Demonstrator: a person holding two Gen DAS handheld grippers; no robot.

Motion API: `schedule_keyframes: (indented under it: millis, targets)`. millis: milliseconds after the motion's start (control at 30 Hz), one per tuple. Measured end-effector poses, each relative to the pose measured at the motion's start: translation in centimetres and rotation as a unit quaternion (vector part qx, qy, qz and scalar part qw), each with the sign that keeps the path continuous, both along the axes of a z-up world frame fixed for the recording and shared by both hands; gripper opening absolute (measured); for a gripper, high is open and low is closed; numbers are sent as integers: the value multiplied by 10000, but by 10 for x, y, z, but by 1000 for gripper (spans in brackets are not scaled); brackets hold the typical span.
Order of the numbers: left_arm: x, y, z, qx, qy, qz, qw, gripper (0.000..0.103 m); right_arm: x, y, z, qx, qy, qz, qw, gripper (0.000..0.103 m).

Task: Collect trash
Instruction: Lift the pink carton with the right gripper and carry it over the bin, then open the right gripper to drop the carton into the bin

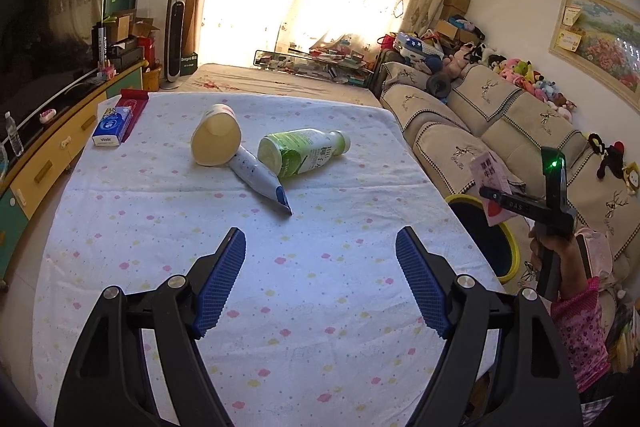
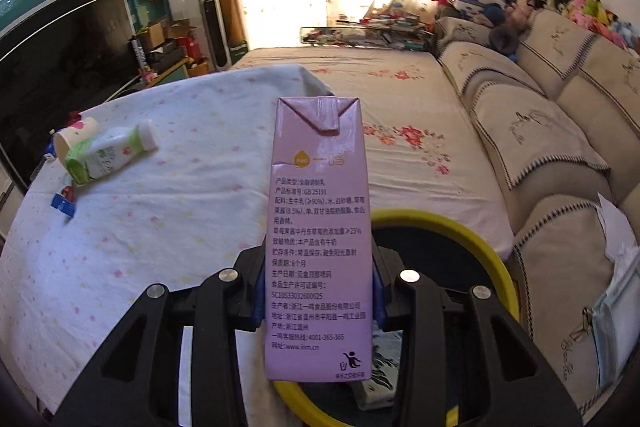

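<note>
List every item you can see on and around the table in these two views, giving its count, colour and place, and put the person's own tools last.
Paper cup: one, cream, lying on its side mid-table.
Bottle: one, green and white, lying right of the cup.
Tube: one, white with blue end, in front of cup and bottle.
Tissue pack: one, blue and white, table's far left corner.
Red box: one, beside the tissue pack.
Milk carton: one, pink, held above the bin.
Bin: one, yellow-rimmed, right of the table.
Left gripper: open, over the table.
Right gripper: shut on the carton.
</note>
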State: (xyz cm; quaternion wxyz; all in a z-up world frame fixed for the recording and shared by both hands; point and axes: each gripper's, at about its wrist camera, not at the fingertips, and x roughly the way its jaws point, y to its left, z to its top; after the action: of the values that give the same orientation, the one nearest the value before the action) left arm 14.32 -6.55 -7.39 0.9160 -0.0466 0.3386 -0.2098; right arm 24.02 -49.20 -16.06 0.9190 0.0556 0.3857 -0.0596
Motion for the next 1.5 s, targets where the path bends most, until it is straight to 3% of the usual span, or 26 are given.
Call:
schedule_keyframes:
  millis: [267,400,433,467,500,767,900,1233,1500]
  targets:
    - [-5,-10,3,78,-18,-59,10000,77,-8,-47,-61,203,605,-584,9963,37]
    - [0,-17,3,126,27,-117,9998,77,-2,-51,-74,221,680,-655,9953,38]
    - [1,-17,3,135,35,-117,9998,77,-2,-50,-74,204,621,-655,9957,41]
    - [3,-17,3,147,50,-107,9998,77,-2,-51,-73,207,577,-663,9959,54]
    - [5,-17,3,157,72,-97,9998,77,-1,-50,-71,211,510,-682,9961,58]
    - [31,-16,-8,312,235,-131,9992,77,1,-33,-55,213,303,-536,9979,58]
    - [56,-23,-12,421,301,-399,9979,77,-3,-22,-49,218,207,-420,9987,58]
    - [142,-56,-24,1082,-19,-1154,9874,77,-25,-17,-33,323,-50,-429,9985,58]
    - [204,-71,-43,1308,-4,-1231,9837,77,-28,-18,-29,329,-53,-489,9982,58]
